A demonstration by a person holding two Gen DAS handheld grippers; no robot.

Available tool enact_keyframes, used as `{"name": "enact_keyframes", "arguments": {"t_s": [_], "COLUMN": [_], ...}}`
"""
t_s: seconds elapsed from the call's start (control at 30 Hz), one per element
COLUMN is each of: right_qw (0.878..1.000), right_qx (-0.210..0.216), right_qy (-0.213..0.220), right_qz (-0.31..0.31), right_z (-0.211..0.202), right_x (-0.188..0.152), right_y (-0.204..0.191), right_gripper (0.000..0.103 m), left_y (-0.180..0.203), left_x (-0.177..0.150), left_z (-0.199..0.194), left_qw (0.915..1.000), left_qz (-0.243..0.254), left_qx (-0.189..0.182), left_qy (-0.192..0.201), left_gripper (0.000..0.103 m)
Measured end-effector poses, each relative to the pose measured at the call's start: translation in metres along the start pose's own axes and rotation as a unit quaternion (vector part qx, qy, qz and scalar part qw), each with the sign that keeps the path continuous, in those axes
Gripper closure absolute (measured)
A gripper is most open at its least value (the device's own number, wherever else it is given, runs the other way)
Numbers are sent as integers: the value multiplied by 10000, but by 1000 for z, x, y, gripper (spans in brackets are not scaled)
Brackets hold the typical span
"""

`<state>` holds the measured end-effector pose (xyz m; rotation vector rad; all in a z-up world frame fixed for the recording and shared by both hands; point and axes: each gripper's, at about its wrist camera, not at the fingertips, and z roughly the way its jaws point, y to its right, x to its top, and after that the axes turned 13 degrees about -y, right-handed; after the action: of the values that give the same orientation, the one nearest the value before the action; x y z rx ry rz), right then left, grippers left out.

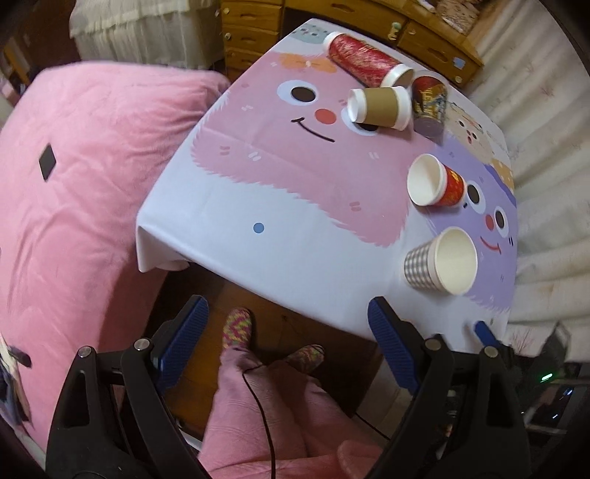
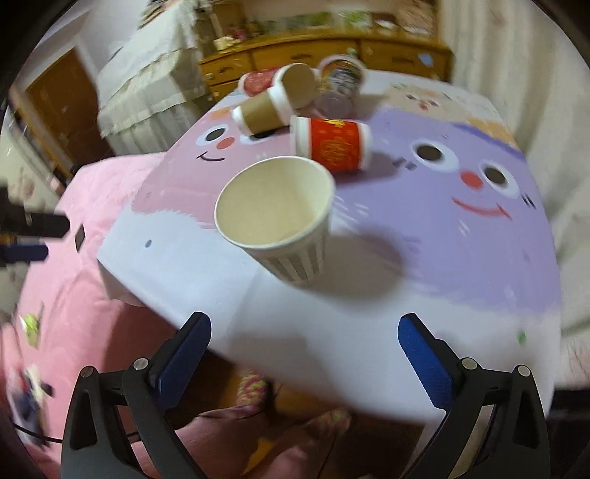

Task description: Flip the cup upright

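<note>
A grey checked paper cup [image 1: 438, 261] [image 2: 280, 217] stands upright near the table's front edge, mouth up. A red paper cup [image 1: 435, 185] [image 2: 332, 144] lies on its side just behind it. Further back a brown sleeved cup [image 1: 379, 107] [image 2: 260, 110], a long red cup [image 1: 368, 60] and a dark patterned cup [image 1: 429, 105] lie tipped in a cluster. My left gripper [image 1: 287, 331] is open and empty, held off the table's front edge over the floor. My right gripper [image 2: 304, 342] is open and empty, just in front of the checked cup; the view is blurred.
The table [image 1: 280, 206] has a cartoon-face cloth. A pink bed [image 1: 73, 184] lies to its left. A wooden dresser [image 1: 258, 29] stands behind. White curtains [image 1: 545, 110] hang to the right. The person's pink-clad legs and slippers [image 1: 239, 328] are below.
</note>
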<state>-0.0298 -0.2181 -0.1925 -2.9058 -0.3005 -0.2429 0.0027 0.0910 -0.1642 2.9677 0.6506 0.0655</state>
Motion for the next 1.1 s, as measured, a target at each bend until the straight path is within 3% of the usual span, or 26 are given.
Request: {"name": "enact_keyframes", "arguments": {"t_s": [0.2,0.43,0.63,0.73,0.83,1.0,1.1], "right_qw": [9904,9774,9830,9800,9801,9769,9771], "right_qx": [453,1019,246,-18,-288,-405,-403], "right_qy": [-450,-693,-75,285,720,1219,1336], "right_qz": [1227,1720,1816,1969,1826,1710,1609], "right_z": [-60,-131,-187,-205,-227,-248,-252], "right_x": [-18,-35,-36,-35,-33,-26,-22], "right_y": [27,23,-10,-22,-39,-59,-67], "right_gripper": [0,0,0,0,0,0,0], "left_y": [30,75,92,95,95,91,88], "left_x": [-20,-33,-39,-44,-45,-40,-35], "left_z": [-42,-101,-133,-140,-140,-129,-121], "left_qw": [9943,9737,9689,9633,9630,9625,9642], "left_qz": [693,1711,1928,1976,2003,2034,2009], "left_qx": [240,284,-24,247,343,444,407], "left_qy": [770,1476,1551,1803,1772,1740,1681], "left_gripper": [16,16,16,16,16,11,2]}}
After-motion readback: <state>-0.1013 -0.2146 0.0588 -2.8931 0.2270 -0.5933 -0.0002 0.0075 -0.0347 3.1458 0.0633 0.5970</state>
